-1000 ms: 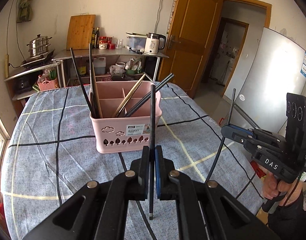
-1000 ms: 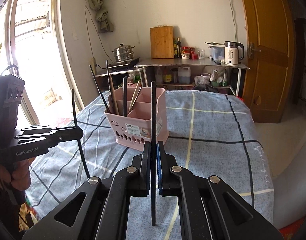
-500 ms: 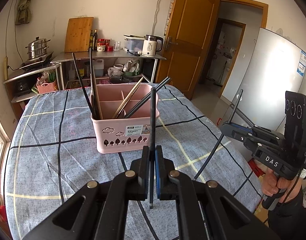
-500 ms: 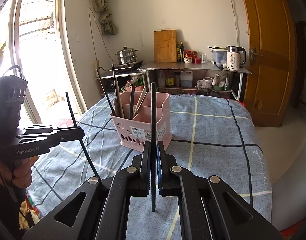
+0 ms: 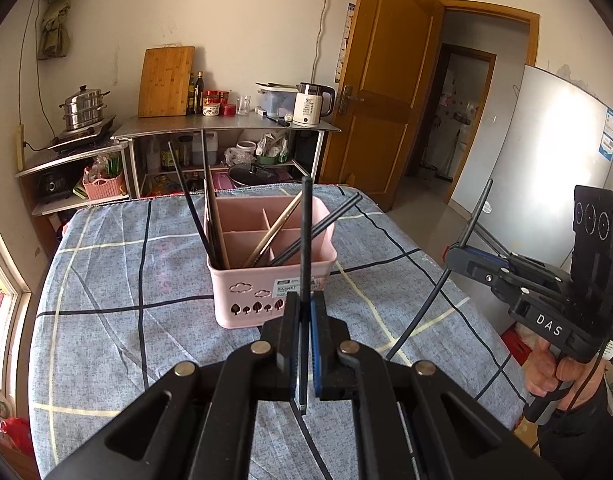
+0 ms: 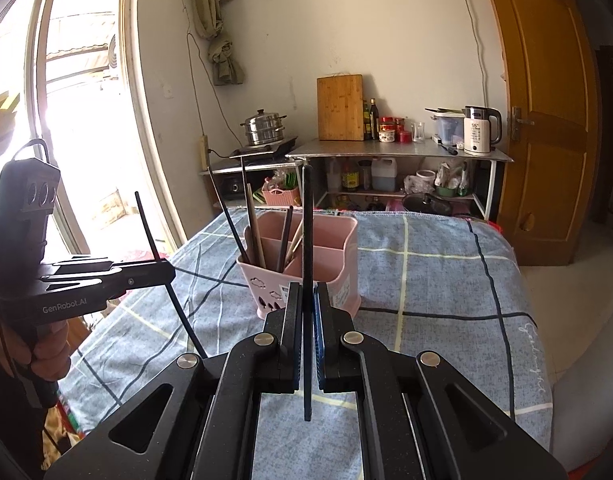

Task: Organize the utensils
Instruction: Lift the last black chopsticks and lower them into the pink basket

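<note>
A pink divided utensil basket stands on the blue checked tablecloth and holds several chopsticks. It also shows in the right wrist view. My left gripper is shut on a black chopstick, held upright just in front of the basket. My right gripper is shut on another black chopstick, also upright, on the basket's near right side. Each gripper shows in the other's view, the right one to the right of the basket and the left one to its left.
A metal shelf unit with a kettle, cutting board and steamer pot stands behind the table. A wooden door and a grey fridge are at the right. A window is at the left.
Both grippers have risen and drawn back a little from the basket, so it looks smaller and lower. Each still holds its chopstick upright.
</note>
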